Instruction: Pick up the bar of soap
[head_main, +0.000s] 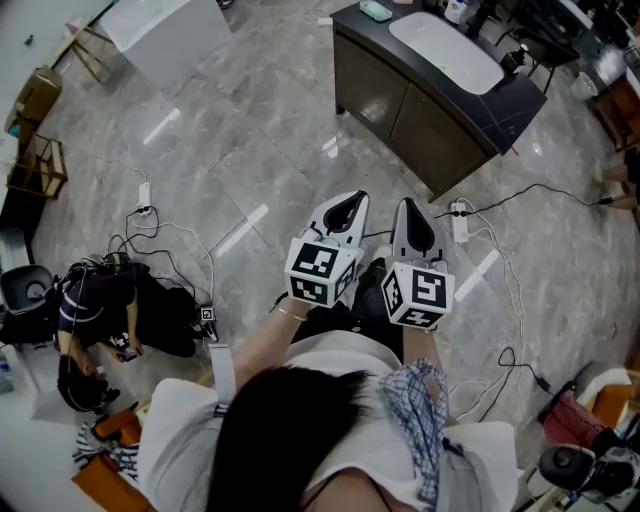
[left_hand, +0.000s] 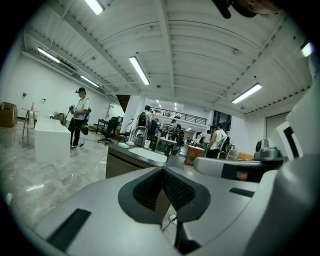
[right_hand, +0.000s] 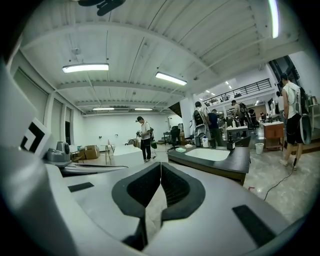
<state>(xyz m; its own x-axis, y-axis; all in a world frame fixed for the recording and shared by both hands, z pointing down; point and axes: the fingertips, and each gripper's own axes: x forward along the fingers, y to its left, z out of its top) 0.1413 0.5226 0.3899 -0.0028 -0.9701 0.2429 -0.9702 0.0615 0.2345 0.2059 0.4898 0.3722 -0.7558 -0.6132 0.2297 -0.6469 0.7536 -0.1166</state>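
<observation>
The pale green bar of soap (head_main: 376, 10) lies on the far end of a dark vanity counter (head_main: 505, 112) with a white basin (head_main: 445, 50), at the top of the head view. It also shows as a small shape beside the basin in the left gripper view, soap (left_hand: 123, 145), and in the right gripper view, soap (right_hand: 180, 150). My left gripper (head_main: 347, 203) and right gripper (head_main: 413, 210) are held side by side over the marble floor, well short of the counter and pointing toward it. Both are shut, with nothing between their jaws: left gripper (left_hand: 162, 169), right gripper (right_hand: 161, 165).
Cables and a power strip (head_main: 460, 222) lie on the floor between me and the vanity. A person (head_main: 95, 310) crouches at the left among more cables. A white block (head_main: 165, 30) stands at the top left. Several people stand in the background, beyond the vanity and by the white block.
</observation>
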